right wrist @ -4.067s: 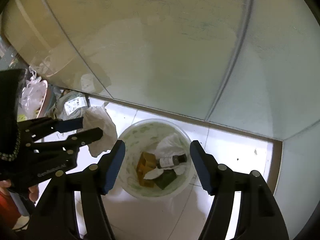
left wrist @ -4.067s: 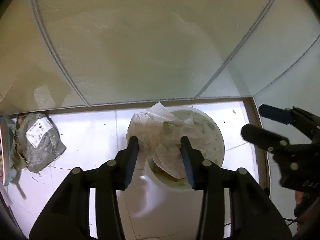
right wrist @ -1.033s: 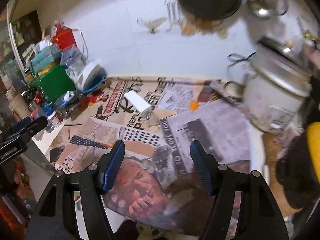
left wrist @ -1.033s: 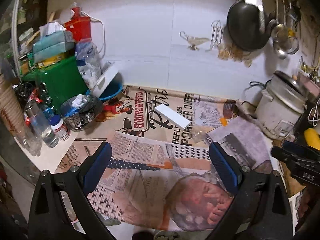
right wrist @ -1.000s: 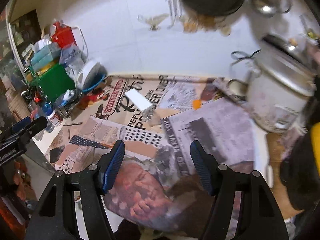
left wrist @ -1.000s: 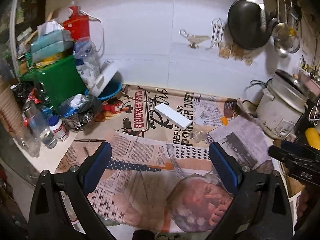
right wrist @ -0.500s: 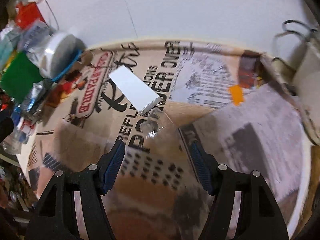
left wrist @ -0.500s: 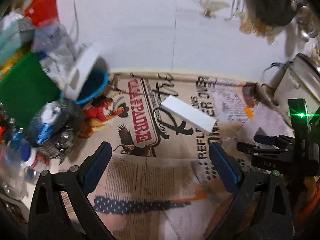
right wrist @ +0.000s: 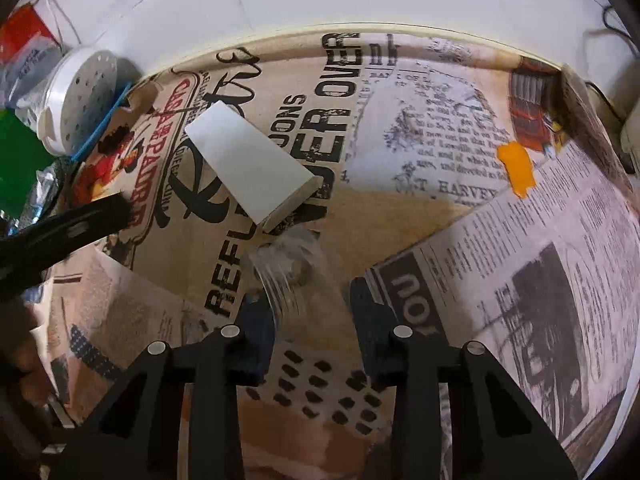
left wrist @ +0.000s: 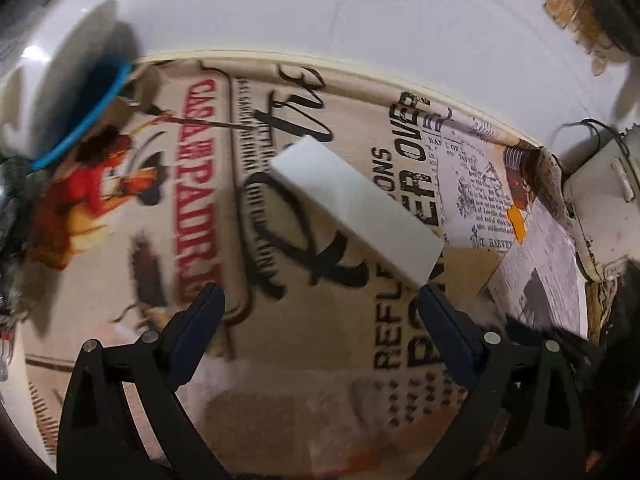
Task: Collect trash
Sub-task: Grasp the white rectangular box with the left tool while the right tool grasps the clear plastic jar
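Jaws on your right hand-held gripper (right wrist: 310,312) have just been closing around the clear crumpled plastic (right wrist: 290,268) on the counter (right wrist: 400,232); whether they pinch it yet is unclear. Your left hand-held gripper (left wrist: 320,334), wide open and empty, has dropped toward the white box (left wrist: 356,206) just beyond.

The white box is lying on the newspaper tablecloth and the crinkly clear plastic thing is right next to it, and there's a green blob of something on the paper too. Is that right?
Almost. The blob is orange, not green; the right wrist view shows it clearly. The rest holds: the white box lies on the newspaper tablecloth, and the crinkly clear plastic thing sits right beside the box's near end.
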Action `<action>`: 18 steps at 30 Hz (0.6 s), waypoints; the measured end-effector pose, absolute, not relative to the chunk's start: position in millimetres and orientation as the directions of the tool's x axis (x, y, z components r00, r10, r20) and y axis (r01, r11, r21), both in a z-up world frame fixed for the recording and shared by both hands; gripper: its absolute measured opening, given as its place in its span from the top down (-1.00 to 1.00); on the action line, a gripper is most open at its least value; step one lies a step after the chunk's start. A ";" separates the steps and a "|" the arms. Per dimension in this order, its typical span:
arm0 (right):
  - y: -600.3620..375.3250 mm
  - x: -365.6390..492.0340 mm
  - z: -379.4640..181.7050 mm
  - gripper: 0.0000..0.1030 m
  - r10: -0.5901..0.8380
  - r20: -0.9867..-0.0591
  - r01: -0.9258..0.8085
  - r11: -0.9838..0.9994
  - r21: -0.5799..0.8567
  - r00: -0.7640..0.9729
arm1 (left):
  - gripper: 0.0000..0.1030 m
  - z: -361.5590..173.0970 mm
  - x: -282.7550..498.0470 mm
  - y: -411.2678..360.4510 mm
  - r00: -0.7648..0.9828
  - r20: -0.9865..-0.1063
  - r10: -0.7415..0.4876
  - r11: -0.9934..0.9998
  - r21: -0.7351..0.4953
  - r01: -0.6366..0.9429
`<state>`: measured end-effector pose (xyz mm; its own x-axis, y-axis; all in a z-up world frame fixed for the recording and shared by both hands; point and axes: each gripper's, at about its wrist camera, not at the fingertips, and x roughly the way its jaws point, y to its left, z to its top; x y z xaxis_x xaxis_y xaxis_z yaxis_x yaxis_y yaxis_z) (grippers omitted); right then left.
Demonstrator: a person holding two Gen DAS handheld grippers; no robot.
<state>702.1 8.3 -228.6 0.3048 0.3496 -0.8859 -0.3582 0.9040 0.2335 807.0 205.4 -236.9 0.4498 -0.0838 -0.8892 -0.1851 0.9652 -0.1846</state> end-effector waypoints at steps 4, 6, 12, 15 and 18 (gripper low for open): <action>-14.7 693.5 -214.8 0.45 0.325 -0.874 -0.304 0.927 0.219 0.362 | -0.90 -248.7 835.6 181.1 0.429 -0.899 -0.087 0.966 -0.182 -0.185; -28.2 690.0 -209.5 0.45 0.317 -0.868 -0.272 0.936 0.222 0.382 | -0.90 -256.0 847.2 169.7 0.419 -0.902 -0.100 0.957 -0.203 -0.209; -65.1 680.4 -194.7 0.45 0.271 -0.855 -0.191 0.960 0.206 0.442 | -0.90 -275.1 867.1 146.5 0.405 -0.911 -0.074 0.934 -0.206 -0.292; -79.2 675.8 -189.9 0.45 0.256 -0.851 -0.160 0.966 0.204 0.458 | -0.90 -283.4 870.6 136.9 0.402 -0.916 0.005 0.938 -0.136 -0.320; -90.9 672.4 -185.4 0.45 0.245 -0.847 -0.138 0.969 0.204 0.472 | -0.89 -288.3 866.5 136.0 0.429 -0.902 0.046 0.934 -0.114 -0.339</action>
<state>672.4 -90.9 -185.4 0.4719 0.2454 -0.8468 -0.1384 0.9692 0.2037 866.5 136.0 -288.3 0.4292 0.0459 -0.9020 -0.3390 0.9339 -0.1138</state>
